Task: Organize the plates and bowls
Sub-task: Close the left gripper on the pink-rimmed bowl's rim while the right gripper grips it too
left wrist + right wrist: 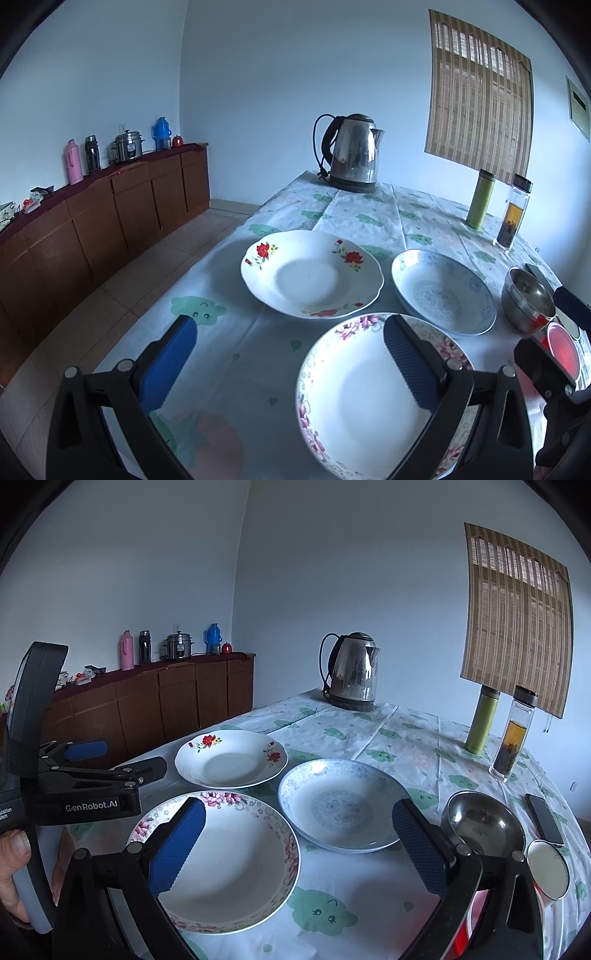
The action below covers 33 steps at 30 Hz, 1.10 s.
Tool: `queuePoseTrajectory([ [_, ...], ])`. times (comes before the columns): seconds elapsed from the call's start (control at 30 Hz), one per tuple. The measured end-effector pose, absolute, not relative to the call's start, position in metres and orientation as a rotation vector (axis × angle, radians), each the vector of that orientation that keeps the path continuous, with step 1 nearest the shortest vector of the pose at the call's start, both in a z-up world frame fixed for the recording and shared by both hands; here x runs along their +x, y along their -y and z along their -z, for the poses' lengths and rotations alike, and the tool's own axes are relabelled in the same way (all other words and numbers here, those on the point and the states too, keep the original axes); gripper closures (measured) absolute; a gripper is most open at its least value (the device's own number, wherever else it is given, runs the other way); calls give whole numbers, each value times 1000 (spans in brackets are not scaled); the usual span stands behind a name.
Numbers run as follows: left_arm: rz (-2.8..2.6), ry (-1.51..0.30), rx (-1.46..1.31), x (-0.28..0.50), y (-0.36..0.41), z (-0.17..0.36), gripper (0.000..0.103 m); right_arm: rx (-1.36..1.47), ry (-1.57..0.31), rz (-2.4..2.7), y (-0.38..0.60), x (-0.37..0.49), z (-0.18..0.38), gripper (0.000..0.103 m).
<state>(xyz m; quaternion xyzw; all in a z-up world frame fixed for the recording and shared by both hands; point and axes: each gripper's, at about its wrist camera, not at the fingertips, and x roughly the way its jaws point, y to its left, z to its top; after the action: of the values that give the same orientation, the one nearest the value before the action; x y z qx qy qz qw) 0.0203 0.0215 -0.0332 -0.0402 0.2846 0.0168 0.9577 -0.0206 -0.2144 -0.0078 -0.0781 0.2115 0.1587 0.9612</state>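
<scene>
Three deep plates lie on the table: a pink-flowered one (365, 398) (229, 864) nearest, a red-flowered one (312, 273) (231, 758) behind it, and a blue-patterned one (443, 291) (341, 805) to the right. A steel bowl (528, 299) (484, 825) sits further right, with a red bowl (561, 350) in front of it. My left gripper (290, 363) is open and empty, held over the pink-flowered plate's left edge; it also shows in the right wrist view (110, 757). My right gripper (299, 849) is open and empty, held above the table between the pink-flowered plate and the steel bowl.
A steel kettle (352, 153) (352, 672) stands at the table's far side. A green flask (482, 720) and a tea bottle (513, 734) stand at the right, with a phone (545, 818) and a white cup (546, 867) near the right edge. A wooden sideboard (110, 210) lines the left wall.
</scene>
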Motion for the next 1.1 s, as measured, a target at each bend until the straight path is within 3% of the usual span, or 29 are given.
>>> queuePoseTrajectory([
  [0.73, -6, -750, -125, 42, -29, 81, 2, -141, -567, -306, 212, 13, 40, 4],
  [0.9, 17, -778, -132, 44, -28, 89, 19, -159, -638, -333, 204, 22, 52, 26],
  [1.03, 35, -795, -125, 43, -24, 93, 29, -169, -667, -343, 201, 25, 58, 29],
  [1.1, 46, -803, -123, 42, -23, 95, 39, -175, -680, -350, 199, 26, 59, 36],
])
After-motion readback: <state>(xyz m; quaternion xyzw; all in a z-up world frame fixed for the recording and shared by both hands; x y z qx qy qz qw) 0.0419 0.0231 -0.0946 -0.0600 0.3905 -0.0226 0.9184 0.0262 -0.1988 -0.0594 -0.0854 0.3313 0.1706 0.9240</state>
